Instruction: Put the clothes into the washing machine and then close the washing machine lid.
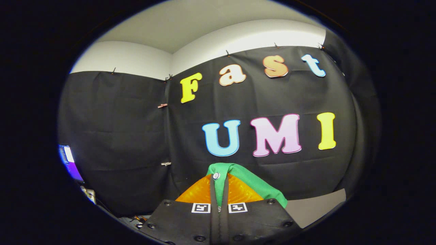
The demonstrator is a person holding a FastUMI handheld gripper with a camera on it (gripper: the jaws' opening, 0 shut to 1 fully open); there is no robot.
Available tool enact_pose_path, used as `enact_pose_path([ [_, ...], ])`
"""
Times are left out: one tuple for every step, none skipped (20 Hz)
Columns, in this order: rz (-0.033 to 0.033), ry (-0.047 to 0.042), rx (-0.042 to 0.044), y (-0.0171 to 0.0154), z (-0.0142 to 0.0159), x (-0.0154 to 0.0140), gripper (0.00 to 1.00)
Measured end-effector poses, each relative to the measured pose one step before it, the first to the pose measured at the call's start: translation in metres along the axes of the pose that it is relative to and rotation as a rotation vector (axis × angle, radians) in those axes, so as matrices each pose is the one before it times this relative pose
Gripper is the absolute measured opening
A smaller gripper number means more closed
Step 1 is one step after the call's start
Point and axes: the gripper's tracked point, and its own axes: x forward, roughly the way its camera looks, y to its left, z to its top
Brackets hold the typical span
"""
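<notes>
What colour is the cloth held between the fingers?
Green, with a white button; the cloth shows best in the gripper view.

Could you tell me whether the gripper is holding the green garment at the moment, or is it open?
Shut on it. The gripper has its fingers closed together with the green garment pinched between them, draping over to one side.

Dim booth lit from above, upper wall [136, 58] bright; focus sharp, fisheye bends the edges strongly.
</notes>
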Motion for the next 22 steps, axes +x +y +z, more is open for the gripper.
enact_pose_path([
  [0.02123, 0.00879, -0.00502, 0.00923, -0.00718, 0.00739, 0.05],
  [0.02281, 0.00718, -0.00206, 0.00847, -0.0071, 0.00708, 0.04],
  [0.02698, 0.0092, 0.00066, 0.00931, -0.00861, 0.01007, 0.04],
  [0.02725, 0.0117, 0.00266, 0.00818, -0.00876, 0.00936, 0.05],
  [0.02134, 0.01333, 0.00517, 0.00509, -0.01056, 0.0096, 0.05],
  [0.0114, 0.01779, 0.00674, 0.00119, -0.00987, 0.0076, 0.04],
  [0.00828, 0.02099, 0.01112, -0.0008, -0.01027, 0.01072, 0.04],
  [0.01014, 0.02257, 0.01413, -0.00119, -0.01244, 0.01011, 0.05],
  [0.00588, 0.02029, 0.0095, -0.00142, -0.0106, 0.01009, 0.05],
  [-0.00057, 0.02354, 0.00617, -0.00434, -0.01125, 0.00897, 0.05],
  [-0.00191, 0.02663, 0.00582, -0.0041, -0.01189, 0.00915, 0.05],
  [-0.00138, 0.02594, 0.00751, -0.00487, -0.01016, 0.00879, 0.05],
  [-0.00282, 0.02475, 0.00874, -0.00537, -0.01239, 0.00957, 0.05],
  [-0.00403, 0.02849, 0.01059, -0.00707, -0.01199, 0.01071, 0.05],
  [-0.00208, 0.02443, 0.00849, -0.00507, -0.01043, 0.00914, 0.05],
  [0.00036, 0.02904, 0.01003, -0.00582, -0.01028, 0.00928, 0.05],
  [0.00284, 0.02899, 0.01254, -0.00536, -0.01207, 0.01179, 0.05],
  [0.00524, 0.02751, 0.01623, -0.00456, -0.01022, 0.01104, 0.05],
  [0.00116, 0.0357, 0.01445, -0.00595, -0.01073, 0.01128, 0.05],
  [0.00132, 0.03871, 0.00944, -0.0053, -0.01104, 0.01055, 0.05],
  [0.00504, 0.03438, 0.00532, -0.00392, -0.0101, 0.00991, 0.05],
  [0.00285, 0.02987, 0.00308, -0.00388, -0.00883, 0.01016, 0.05],
])
